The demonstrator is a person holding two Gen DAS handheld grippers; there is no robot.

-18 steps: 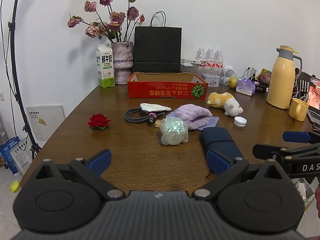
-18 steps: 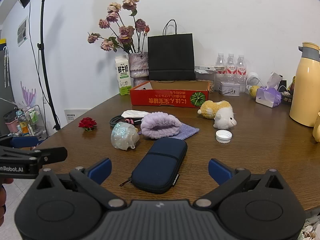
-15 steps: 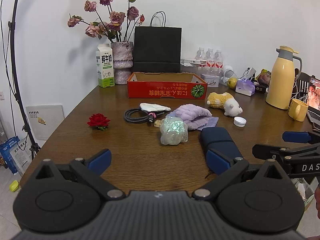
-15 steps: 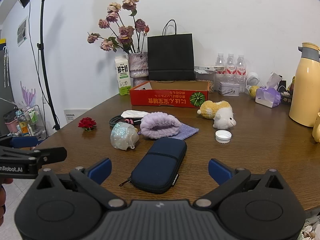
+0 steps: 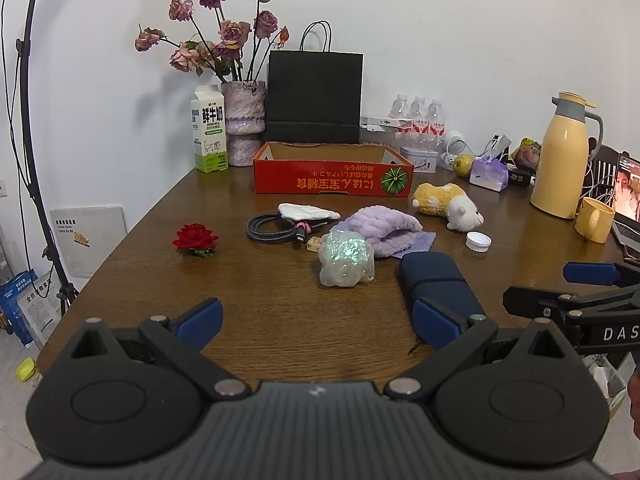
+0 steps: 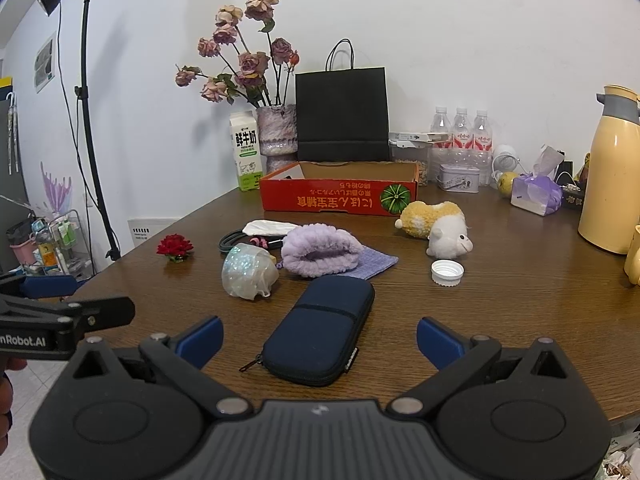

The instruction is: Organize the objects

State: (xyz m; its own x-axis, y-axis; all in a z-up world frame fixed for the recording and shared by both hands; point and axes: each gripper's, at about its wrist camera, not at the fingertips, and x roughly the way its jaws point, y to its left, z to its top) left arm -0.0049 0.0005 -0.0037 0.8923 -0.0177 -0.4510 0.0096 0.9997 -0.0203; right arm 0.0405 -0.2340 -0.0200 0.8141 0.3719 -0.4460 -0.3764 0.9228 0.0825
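An open red cardboard box [image 5: 334, 180] [image 6: 340, 197] stands at the back of the wooden table [image 5: 260, 304]. Loose in front of it lie a navy zip case [image 6: 320, 336] [image 5: 436, 280], a shiny crumpled bag [image 5: 346, 258] [image 6: 248, 272], a purple fluffy pouch [image 5: 384, 228] [image 6: 320, 254], a plush sheep [image 5: 448, 204] [image 6: 436, 228], a white cap [image 5: 478, 241] [image 6: 447, 272], a black cable [image 5: 272, 229], a white cloth [image 5: 308, 212] and a red rose [image 5: 196, 238] [image 6: 175, 247]. My left gripper [image 5: 316, 318] is open and empty over the near edge. My right gripper [image 6: 320, 340] is open, with the navy case between its fingers.
A milk carton [image 5: 209, 134], a vase of dried roses [image 5: 243, 120], a black paper bag [image 5: 314, 96] and water bottles [image 5: 418, 116] line the back wall. A yellow thermos [image 5: 562, 156], a yellow mug [image 5: 594, 220] and a laptop stand at the right. A light stand [image 6: 92, 120] rises at the left.
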